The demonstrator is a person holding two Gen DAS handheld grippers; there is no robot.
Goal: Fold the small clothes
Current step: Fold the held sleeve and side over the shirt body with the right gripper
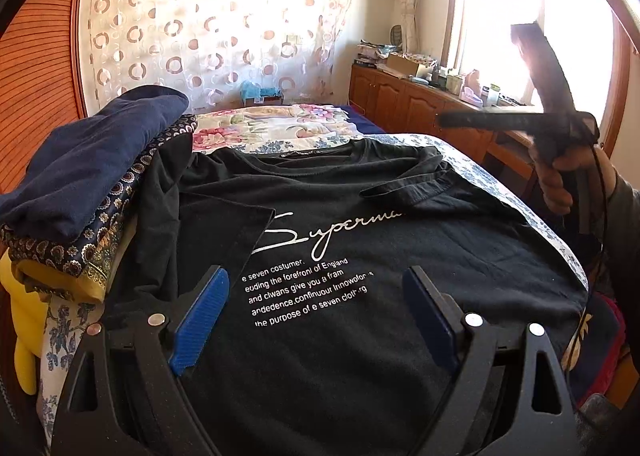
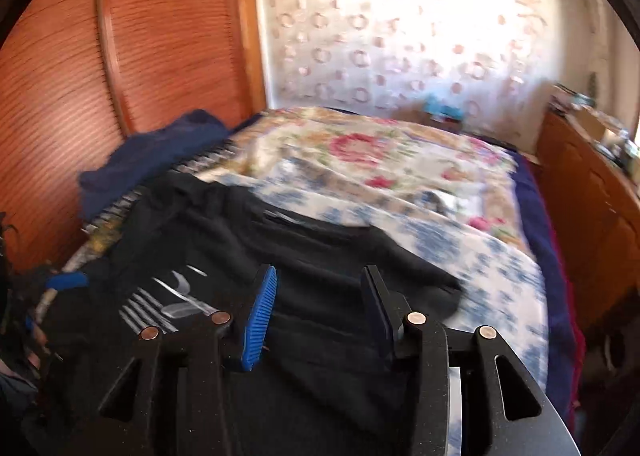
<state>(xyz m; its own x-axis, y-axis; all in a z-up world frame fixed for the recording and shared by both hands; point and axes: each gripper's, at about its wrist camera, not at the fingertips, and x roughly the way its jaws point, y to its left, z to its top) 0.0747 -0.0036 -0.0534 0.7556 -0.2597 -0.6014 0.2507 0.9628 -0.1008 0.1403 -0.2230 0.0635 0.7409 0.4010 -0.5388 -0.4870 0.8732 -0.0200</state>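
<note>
A black T-shirt [image 1: 360,248] with white script and print lies flat, front up, on the bed. Its left sleeve [image 1: 224,224] is folded in over the chest, and the right sleeve [image 1: 404,184] lies folded in below the collar. My left gripper [image 1: 316,292] hovers over the shirt's lower half, open and empty between its blue pads [image 1: 200,316]. My right gripper [image 2: 320,296] is above the shirt [image 2: 320,256] at its right shoulder, jaws apart with nothing between them. The left wrist view shows a hand [image 1: 560,176] holding it raised at the right.
A stack of folded clothes [image 1: 92,160], navy on top, then paisley and yellow, sits at the shirt's left by the wooden wardrobe [image 1: 36,68]. The floral bedspread [image 1: 280,124] stretches beyond. A cluttered wooden cabinet [image 1: 400,96] runs along the right under the window.
</note>
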